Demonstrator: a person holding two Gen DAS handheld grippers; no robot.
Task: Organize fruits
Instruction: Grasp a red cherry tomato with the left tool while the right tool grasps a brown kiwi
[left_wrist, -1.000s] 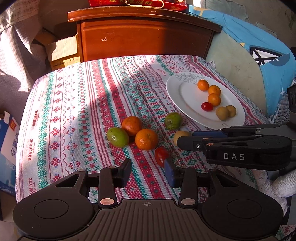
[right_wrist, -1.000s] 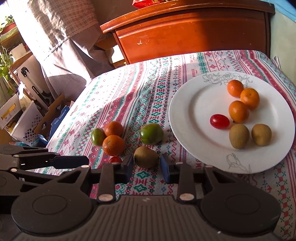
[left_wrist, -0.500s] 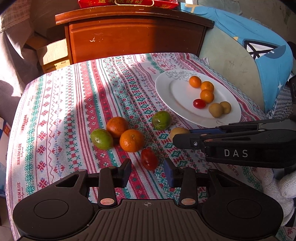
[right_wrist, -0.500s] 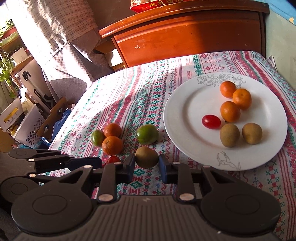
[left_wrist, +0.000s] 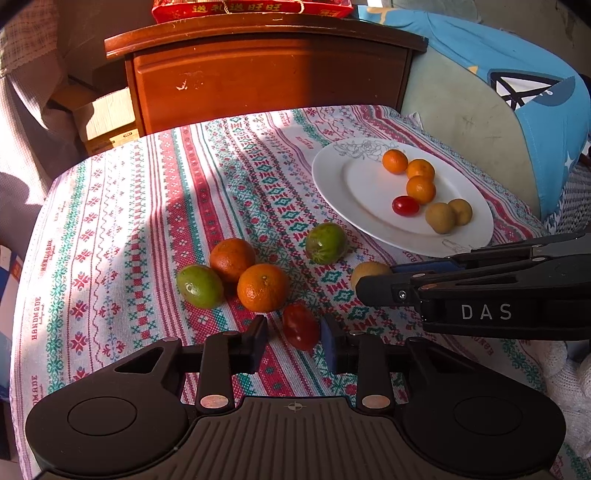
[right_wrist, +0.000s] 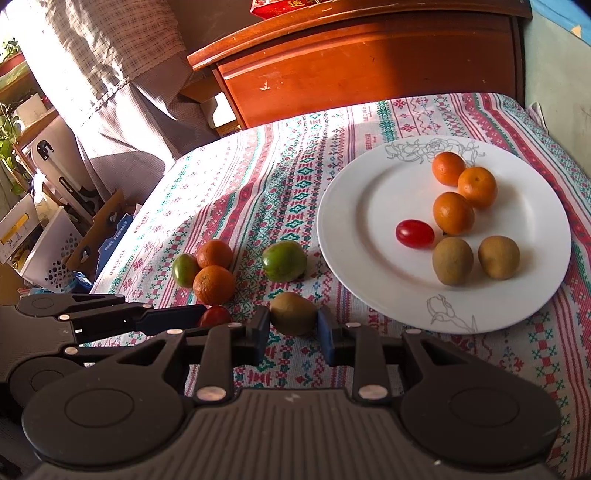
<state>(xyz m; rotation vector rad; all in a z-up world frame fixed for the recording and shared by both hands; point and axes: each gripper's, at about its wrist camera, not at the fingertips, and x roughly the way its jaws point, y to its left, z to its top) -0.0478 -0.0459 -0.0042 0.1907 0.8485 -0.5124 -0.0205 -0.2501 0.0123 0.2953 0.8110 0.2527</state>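
Patterned tablecloth (left_wrist: 122, 221), wooden cabinet (left_wrist: 266, 77) at 12 o'clock.

Left wrist view: left gripper (left_wrist: 293, 334) parted, fingers flanking a tomato (left_wrist: 300, 326), pad contact unclear. Oranges (left_wrist: 262, 287) at 11 o'clock; bare cloth toward 9. Right gripper (left_wrist: 373, 290) enters at 3, hiding most of a kiwi (left_wrist: 369, 271).

Right wrist view: kiwi (right_wrist: 293, 313) wholly visible between parted fingers, seemingly touching; grip uncertain. Plate (right_wrist: 354, 206) at 1 o'clock.
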